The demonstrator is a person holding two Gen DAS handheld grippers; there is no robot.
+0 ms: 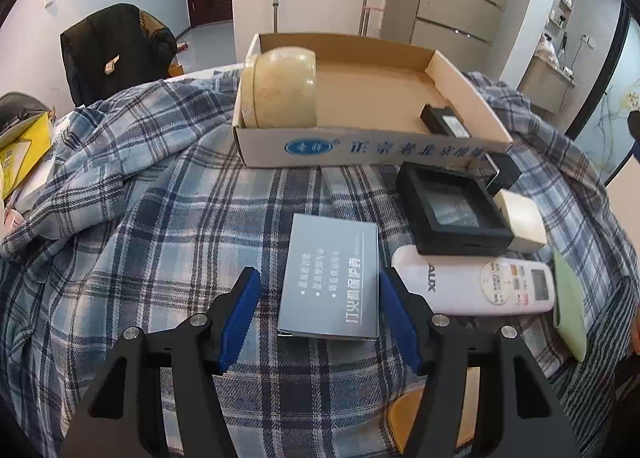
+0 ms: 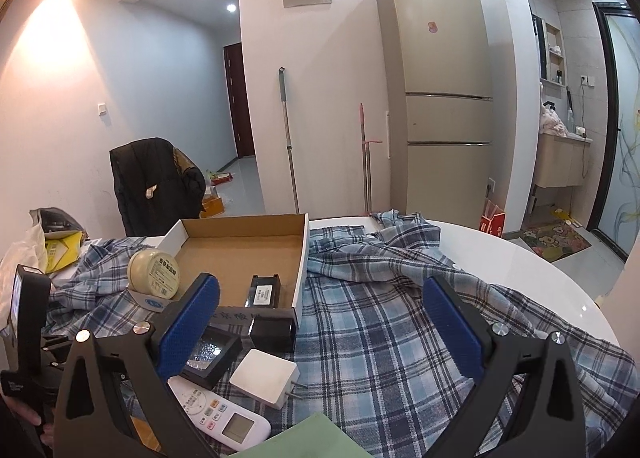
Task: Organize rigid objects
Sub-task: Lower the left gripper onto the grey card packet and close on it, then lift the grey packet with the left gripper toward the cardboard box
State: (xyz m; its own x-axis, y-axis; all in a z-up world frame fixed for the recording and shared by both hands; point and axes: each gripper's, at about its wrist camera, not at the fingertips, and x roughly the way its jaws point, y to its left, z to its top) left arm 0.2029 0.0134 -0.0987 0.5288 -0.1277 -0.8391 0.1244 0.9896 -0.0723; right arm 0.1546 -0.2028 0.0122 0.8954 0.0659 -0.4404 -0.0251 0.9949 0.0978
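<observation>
We see the grey booklet point(image 1: 330, 278) lying flat on the plaid cloth point(image 1: 160, 217) at lower centre of the left wrist view, its long axis running up the frame toward the cardboard box point(image 1: 360, 147), its printed lines running along that axis. To its right the white remote point(image 1: 474, 286) lies crosswise, long axis left to right, its screen end toward the right edge of the frame. Above the remote sits the black case point(image 1: 452, 209), square to nothing (it is turned a little), with the white charger point(image 1: 520, 219) touching its right side; in the right wrist view the charger's prongs point to the lower right.

The left gripper point(image 1: 320, 314) has its blue pads point(image 1: 240, 318) spread wide, one on each side of the booklet's near end, holding nothing; we cannot tell whether they touch the cloth. The right gripper point(image 2: 320, 330) is also wide open and empty, raised above the cloth, its left pad point(image 2: 188, 326) in front of the black case.

Inside the box the round cream jar point(image 1: 280, 87) lies on its side against the left wall, and a small black battery point(image 1: 446, 119) rests in the near right corner. The box floor between them is bare. In the right wrist view the cloth right of the box lies open, and beyond it shows the white table point(image 2: 520, 258) and its curved edge.
</observation>
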